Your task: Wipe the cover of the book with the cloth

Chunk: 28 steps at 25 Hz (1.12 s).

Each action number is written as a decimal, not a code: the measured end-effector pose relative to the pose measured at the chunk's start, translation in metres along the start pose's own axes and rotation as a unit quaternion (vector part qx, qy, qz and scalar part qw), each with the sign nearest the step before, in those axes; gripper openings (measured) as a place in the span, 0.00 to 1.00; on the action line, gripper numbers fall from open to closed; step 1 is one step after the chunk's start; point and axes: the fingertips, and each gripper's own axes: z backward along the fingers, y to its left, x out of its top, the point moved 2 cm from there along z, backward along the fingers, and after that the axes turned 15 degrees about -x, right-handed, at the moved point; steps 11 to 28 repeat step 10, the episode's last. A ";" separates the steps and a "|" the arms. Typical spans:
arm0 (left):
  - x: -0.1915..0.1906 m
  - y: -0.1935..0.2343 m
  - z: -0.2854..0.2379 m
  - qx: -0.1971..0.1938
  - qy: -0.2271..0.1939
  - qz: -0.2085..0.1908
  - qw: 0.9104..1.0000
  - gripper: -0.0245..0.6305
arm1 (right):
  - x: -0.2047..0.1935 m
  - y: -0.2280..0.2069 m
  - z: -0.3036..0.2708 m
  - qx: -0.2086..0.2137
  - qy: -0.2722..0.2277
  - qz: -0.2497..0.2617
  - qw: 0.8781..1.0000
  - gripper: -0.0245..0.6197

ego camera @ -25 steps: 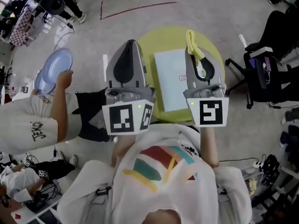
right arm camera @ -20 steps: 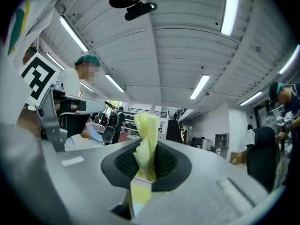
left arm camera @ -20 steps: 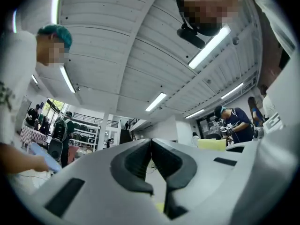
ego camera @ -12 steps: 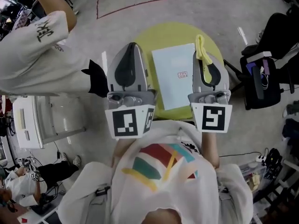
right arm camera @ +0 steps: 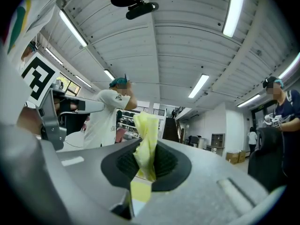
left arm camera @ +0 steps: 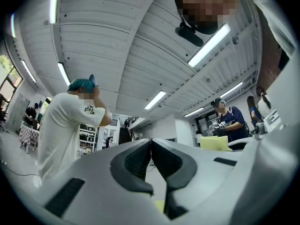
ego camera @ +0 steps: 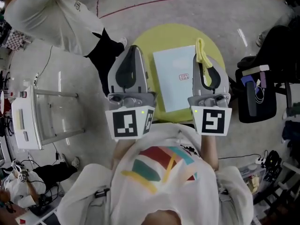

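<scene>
soft yellow cloth (right arm camera: 146, 139), smooth matt book (ego camera: 175, 80)

Free table (ego camera: 174, 35) strip beyond book (ego camera: 174, 78), person (ego camera: 101, 50) close at its l edge

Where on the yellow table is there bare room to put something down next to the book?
The widest bare patch of table is the arc beyond the book's far edge. A narrow strip runs between the book and the left gripper. The right side is crowded: the right gripper, holding the cloth, hangs over it beside the book.
</scene>
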 end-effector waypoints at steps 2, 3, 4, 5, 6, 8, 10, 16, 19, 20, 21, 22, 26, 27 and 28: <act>-0.001 0.003 0.002 0.003 0.001 0.003 1.000 0.06 | 0.000 0.002 0.000 0.000 0.001 0.003 1.000 0.08; -0.003 0.004 0.003 0.004 0.003 0.005 1.000 0.06 | -0.001 0.003 0.000 0.001 0.001 0.004 1.000 0.08; -0.004 0.005 0.005 0.004 0.004 0.006 1.000 0.06 | -0.002 0.005 0.000 0.001 0.002 0.006 1.000 0.08; -0.004 0.006 0.006 0.004 0.004 0.006 1.000 0.06 | -0.002 0.007 0.000 0.001 0.002 0.008 1.000 0.08; -0.004 0.008 0.007 0.004 0.004 0.007 1.000 0.06 | -0.001 0.008 0.000 0.001 0.003 0.011 1.000 0.08; -0.002 0.011 0.007 0.004 0.005 0.007 1.000 0.06 | 0.000 0.010 -0.002 0.000 0.004 0.016 1.000 0.08; -0.001 0.014 0.007 0.003 0.006 0.008 1.000 0.06 | 0.003 0.013 -0.004 0.000 0.005 0.020 1.000 0.08; -0.001 0.014 0.007 0.003 0.006 0.008 1.000 0.06 | 0.003 0.013 -0.004 0.000 0.005 0.020 1.000 0.08; -0.001 0.014 0.007 0.003 0.006 0.008 1.000 0.06 | 0.003 0.013 -0.004 0.000 0.005 0.020 1.000 0.08; -0.001 0.014 0.007 0.003 0.006 0.008 1.000 0.06 | 0.003 0.013 -0.004 0.000 0.005 0.020 1.000 0.08; -0.001 0.014 0.007 0.003 0.006 0.008 1.000 0.06 | 0.003 0.013 -0.004 0.000 0.005 0.020 1.000 0.08; -0.001 0.014 0.007 0.003 0.006 0.008 1.000 0.06 | 0.003 0.013 -0.004 0.000 0.005 0.020 1.000 0.08; -0.001 0.014 0.007 0.003 0.006 0.008 1.000 0.06 | 0.003 0.013 -0.004 0.000 0.005 0.020 1.000 0.08; -0.001 0.014 0.007 0.003 0.006 0.008 1.000 0.06 | 0.003 0.013 -0.004 0.000 0.005 0.020 1.000 0.08; -0.001 0.014 0.007 0.003 0.006 0.008 1.000 0.06 | 0.003 0.013 -0.004 0.000 0.005 0.020 1.000 0.08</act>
